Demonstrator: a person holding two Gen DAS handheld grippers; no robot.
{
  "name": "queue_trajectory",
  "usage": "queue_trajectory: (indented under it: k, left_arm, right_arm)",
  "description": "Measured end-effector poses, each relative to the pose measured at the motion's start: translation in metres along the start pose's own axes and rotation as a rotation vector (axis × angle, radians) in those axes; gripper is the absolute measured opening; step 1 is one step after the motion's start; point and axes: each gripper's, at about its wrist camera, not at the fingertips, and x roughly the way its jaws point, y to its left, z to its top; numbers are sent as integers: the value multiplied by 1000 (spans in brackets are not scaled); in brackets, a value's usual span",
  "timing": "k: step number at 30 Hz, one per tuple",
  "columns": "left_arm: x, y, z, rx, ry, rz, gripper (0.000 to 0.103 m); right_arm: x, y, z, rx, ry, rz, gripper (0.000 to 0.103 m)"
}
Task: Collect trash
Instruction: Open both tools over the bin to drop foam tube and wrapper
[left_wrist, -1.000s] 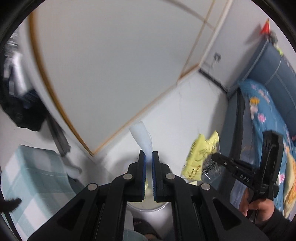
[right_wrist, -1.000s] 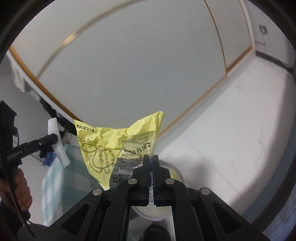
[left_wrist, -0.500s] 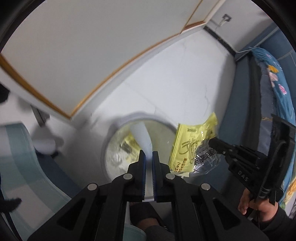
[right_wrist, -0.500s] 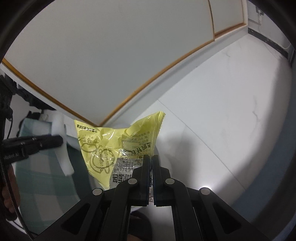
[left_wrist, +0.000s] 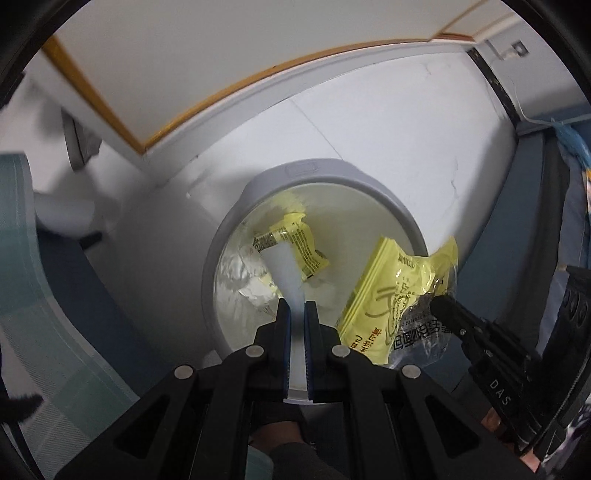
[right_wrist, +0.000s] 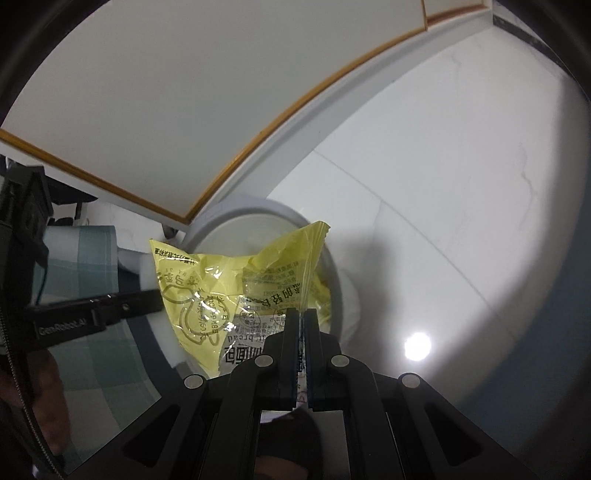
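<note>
Above the bin (left_wrist: 402, 218), both downward-tilted grippers' jaws pinch trash: white strip (left_wrist: 286, 273), yellow wrapper (right_wrist: 236, 295).

On my right gripper (left_wrist: 439, 306), at the lower right of the left view, I read "DAS". My left gripper (right_wrist: 147, 299) says "GenRobot.AI". The yellow wrapper (right_wrist: 236, 295) shows "bread" among mirrored Chinese print I can't read.

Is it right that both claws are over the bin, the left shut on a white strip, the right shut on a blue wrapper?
Not quite: the wrapper in the right claw is yellow, not blue, as the right wrist view shows. The rest holds: both claws are over the bin, and the left claw is shut on the white strip.
</note>
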Motion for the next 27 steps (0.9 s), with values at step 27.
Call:
queue_trajectory:
  k: [27]
  left_arm:
    - [-73, 7, -5, 24, -166, 40, 41]
  right_arm:
    - [-48, -2, -3, 29, -51, 90, 36]
